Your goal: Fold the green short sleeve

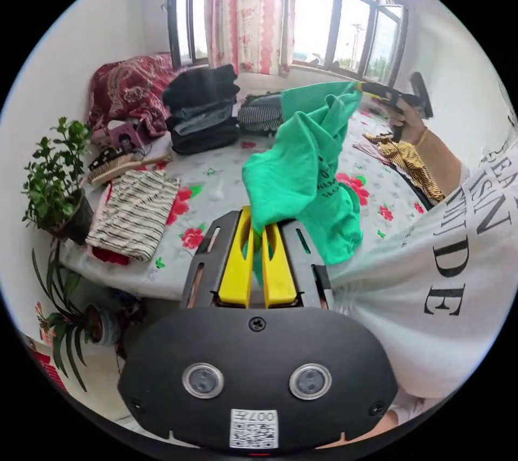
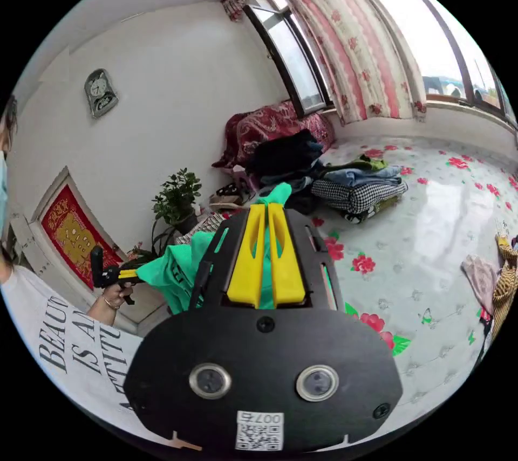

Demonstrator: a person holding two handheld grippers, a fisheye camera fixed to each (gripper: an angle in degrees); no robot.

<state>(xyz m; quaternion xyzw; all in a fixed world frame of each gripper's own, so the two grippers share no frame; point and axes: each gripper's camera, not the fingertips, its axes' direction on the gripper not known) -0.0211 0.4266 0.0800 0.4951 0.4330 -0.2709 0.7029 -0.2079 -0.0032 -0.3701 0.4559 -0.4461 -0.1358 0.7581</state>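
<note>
The green short sleeve (image 1: 302,170) is being held up in the air above the flowered bed sheet (image 1: 216,191), stretched between the two grippers. In the left gripper view, the left gripper (image 1: 258,232) is seen with its yellow jaws drawn almost together, and a fold of green cloth is being pinched between them; the rest of the garment is hanging beyond the jaw tips, crumpled and twisted. At the far end of the cloth, the right gripper (image 1: 372,88) is being gripped by the person's hand (image 1: 404,124), and the upper edge of the shirt is being pulled towards it.

In the right gripper view, the right gripper (image 2: 267,213) is shown with its jaws nearly closed, a strip of green fabric being clamped between them and a tuft sticking out past the tips. The shirt (image 2: 172,269) is trailing down to the left gripper (image 2: 116,275), which is being held by the other hand (image 2: 110,299).

On the bed, a striped folded garment (image 1: 135,215) is lying near the edge, with a red piece under it. A stack of dark folded clothes (image 1: 202,110) is being kept near the window, just beside a checked folded piece (image 1: 260,117). A potted plant (image 1: 56,186) is standing at the bed's corner. No box or basket can be made out.
</note>
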